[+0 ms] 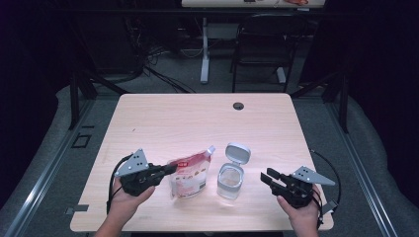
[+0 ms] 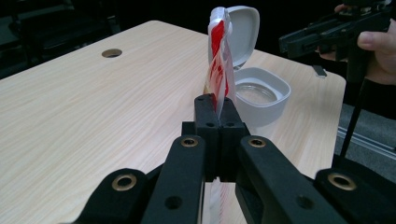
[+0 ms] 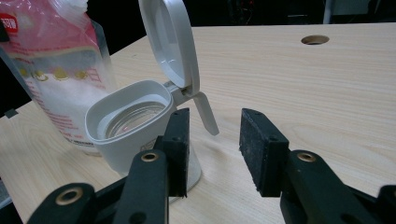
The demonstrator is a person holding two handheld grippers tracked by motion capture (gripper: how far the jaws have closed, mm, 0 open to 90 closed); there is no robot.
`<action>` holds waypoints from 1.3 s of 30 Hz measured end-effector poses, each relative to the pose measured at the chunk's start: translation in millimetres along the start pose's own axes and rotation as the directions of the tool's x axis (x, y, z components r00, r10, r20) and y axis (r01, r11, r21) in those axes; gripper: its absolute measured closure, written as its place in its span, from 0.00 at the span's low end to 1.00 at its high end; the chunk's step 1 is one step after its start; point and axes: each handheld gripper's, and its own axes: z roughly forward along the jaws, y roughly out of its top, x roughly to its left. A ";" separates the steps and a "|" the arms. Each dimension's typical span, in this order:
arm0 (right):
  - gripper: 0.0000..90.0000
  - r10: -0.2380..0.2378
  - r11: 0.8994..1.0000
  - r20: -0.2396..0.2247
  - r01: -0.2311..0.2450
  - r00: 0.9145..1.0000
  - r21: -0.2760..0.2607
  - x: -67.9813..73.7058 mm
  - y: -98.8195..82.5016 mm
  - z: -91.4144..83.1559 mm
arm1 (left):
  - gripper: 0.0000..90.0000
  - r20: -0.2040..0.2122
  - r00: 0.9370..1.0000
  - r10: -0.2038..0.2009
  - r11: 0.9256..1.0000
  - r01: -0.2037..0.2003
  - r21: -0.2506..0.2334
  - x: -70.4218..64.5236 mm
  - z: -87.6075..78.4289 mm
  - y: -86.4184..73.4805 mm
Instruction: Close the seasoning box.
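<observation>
A red and white pouch (image 1: 189,174) stands upright near the table's front edge. My left gripper (image 1: 170,169) is shut on the pouch's left side seam. In the left gripper view the black jaws pinch that thin edge of the pouch (image 2: 219,56) at my left gripper (image 2: 215,101). Just right of the pouch stands a clear jar (image 1: 230,180) with a white collar, its hinged white lid (image 1: 237,153) flipped up. My right gripper (image 1: 265,175) is open, right of the jar and apart from it. In the right gripper view the jar (image 3: 126,123) sits ahead-left of my right gripper (image 3: 215,140), with nothing between the pads.
A light wood table (image 1: 197,118) has a round cable hole (image 1: 238,105) at the back. Behind the table are a dark chair (image 1: 262,44), another desk's white leg (image 1: 204,49) and floor cables. Bare tabletop stretches beyond the pouch and jar.
</observation>
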 end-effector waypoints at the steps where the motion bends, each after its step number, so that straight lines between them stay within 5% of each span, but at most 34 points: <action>1: 0.71 0.000 1.000 0.000 0.000 1.000 0.000 0.0 0.0 0.0 | 1.00 -0.001 1.000 0.001 1.000 -0.001 0.004 0.8 -0.7 -0.3; 7: 0.71 -0.001 1.000 0.001 0.001 1.000 0.001 -0.2 0.2 0.1 | 1.00 -0.029 0.999 0.016 0.999 -0.015 0.034 3.1 -5.4 -0.8; 27: 0.73 -0.040 0.999 -0.003 0.040 0.999 0.018 1.2 1.3 0.6 | 0.96 -0.016 1.000 -0.016 0.999 0.016 0.031 6.3 -17.0 -12.4; 39: 0.73 -0.058 0.998 0.003 0.058 0.998 0.015 4.5 2.2 1.0 | 0.86 -0.018 0.999 -0.028 0.999 0.029 0.030 5.6 -16.9 -15.5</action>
